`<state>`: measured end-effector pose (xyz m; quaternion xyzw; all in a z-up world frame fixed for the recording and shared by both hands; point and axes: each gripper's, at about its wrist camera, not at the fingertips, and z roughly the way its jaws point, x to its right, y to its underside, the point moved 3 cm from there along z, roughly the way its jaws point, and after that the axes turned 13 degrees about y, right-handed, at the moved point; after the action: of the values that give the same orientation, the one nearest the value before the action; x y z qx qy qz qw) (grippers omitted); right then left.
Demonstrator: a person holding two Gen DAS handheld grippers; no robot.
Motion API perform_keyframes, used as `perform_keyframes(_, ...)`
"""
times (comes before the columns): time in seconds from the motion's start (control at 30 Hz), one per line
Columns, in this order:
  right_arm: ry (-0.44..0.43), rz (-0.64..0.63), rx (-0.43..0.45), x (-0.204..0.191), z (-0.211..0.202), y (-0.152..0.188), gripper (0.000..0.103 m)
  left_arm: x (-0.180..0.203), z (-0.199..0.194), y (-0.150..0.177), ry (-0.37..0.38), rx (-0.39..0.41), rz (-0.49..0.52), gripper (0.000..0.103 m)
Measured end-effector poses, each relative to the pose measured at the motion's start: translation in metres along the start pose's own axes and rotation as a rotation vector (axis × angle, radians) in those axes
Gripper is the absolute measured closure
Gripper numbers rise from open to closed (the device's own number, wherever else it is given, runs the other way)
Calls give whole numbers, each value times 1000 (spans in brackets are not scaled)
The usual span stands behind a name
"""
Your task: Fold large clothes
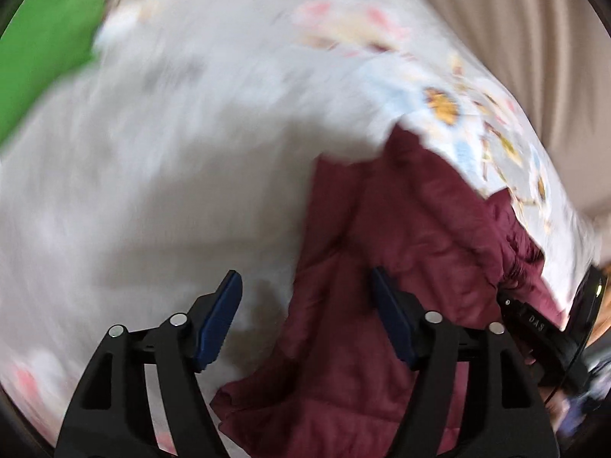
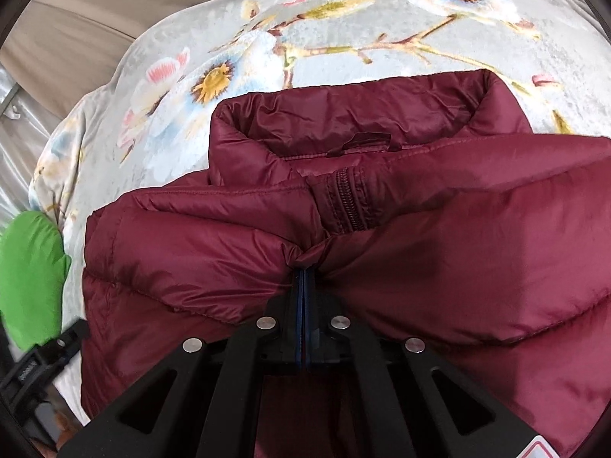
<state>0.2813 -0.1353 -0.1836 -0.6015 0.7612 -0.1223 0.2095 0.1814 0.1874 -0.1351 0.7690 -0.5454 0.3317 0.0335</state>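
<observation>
Maroon puffer jacket (image 2: 382,236) lies spread on a floral bedspread (image 2: 343,30) over a bed, collar (image 2: 343,114) at the far side from the right wrist camera and the zipper (image 2: 353,206) running toward that camera, so its long axis runs from the collar back toward the person. The right gripper (image 2: 304,267) has its jaws pressed together on a pinch of the quilted fabric just below the zipper's top, near the jacket's middle line.

In the left wrist view, badly blurred, the left gripper (image 1: 305,318) has its jaws wide apart and holds nothing; no fabric is pressed by either pad. The jacket's edge lies under and to the right of those jaws, with bare bedspread to their left. A green cloth (image 1: 42,49) sits well apart at the far left, and the right gripper's black body shows at the lower right edge.

My reading: the right hand is already anchored on the garment, so the coming move turns on the left jaws shifting rightward onto the near jacket edge before any fold can be carried across.
</observation>
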Motion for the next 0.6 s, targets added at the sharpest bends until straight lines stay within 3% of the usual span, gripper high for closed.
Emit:
perform_keyframes(0.07,0,7,-1,-1,1,-1,103,-9,12,8,106,-45,-95,35)
perform_keyframes(0.1,3,6,-3,-2,1,-1,103,-7,14,11,138,-50,-103,43)
perform_keyframes(0.13,4,6,-4,-2,0,-2,103,-1,17,14,188,-63,-96,67)
perform_keyframes(0.23,-2,11,-12,-1,1,-4,103,23,12,19,252,-89,-30,90)
perform_keyframes(0.43,-32,31,-43,9,-5,-7,103,81,-40,20,372,-30,81,96)
perform_keyframes(0.47,-23,45,-29,14,-15,-7,103,95,-51,22,400,-20,103,96)
perform_keyframes(0.53,-54,65,28,25,-44,-3,93,116,-63,22,442,-10,132,96)
perform_keyframes(0.6,-79,89,80,48,-80,11,93,137,-76,27,483,-1,164,97)
